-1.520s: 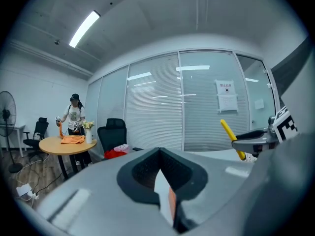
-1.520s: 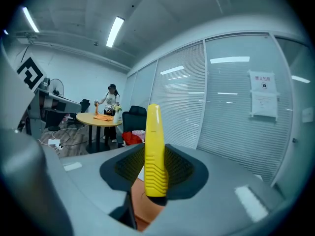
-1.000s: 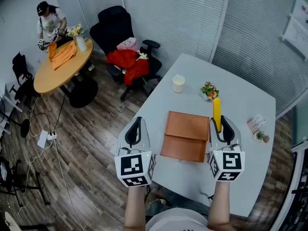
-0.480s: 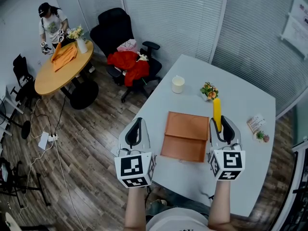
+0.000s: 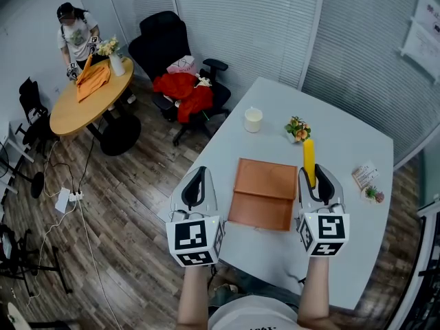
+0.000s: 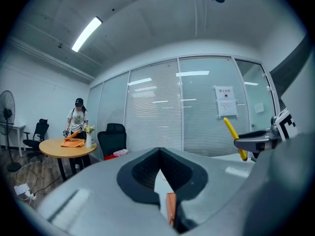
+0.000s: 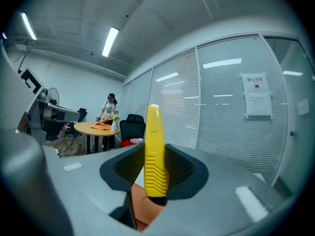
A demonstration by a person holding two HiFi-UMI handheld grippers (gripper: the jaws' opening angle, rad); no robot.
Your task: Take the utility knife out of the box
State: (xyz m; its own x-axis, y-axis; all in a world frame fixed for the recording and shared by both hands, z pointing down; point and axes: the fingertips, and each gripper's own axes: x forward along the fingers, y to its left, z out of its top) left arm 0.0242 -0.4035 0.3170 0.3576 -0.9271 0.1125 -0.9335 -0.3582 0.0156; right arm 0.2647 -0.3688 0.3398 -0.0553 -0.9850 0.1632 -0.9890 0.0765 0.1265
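Knife sits in your right gripper (image 5: 315, 179), pinched low on its body. The utility knife (image 7: 156, 154) is slim yellow plastic, rounded at the tip, with a ribbed patch down where your jaws clamp it.

— Agreed. It stands straight out of your jaws, pointing away from you. In the head view it hangs over the table (image 5: 344, 253), just beside the right edge of the box (image 5: 265, 194) and outside it.

— That box of yours is flat, rectangular and orange-brown, smooth on top, with a line across it splitting it into two panels. It lies on the pale, matte tabletop, between your two grippers and a little ahead of them.

— Your left gripper (image 5: 194, 186) is pressed together with nothing in it. Its dark ribbed pads meet in a point, and only a sliver of the box shows past them.

— Your forearms are bare and reach straight forward, side by side and about level, with the marker cubes turned up toward your head. Your left gripper hovers at the table's near-left edge, over the wood-plank floor (image 5: 124, 205).

— Farther back on your table stand a cream cup (image 5: 254, 119) and a small bunch of flowers (image 5: 298, 129), both apart from the box.
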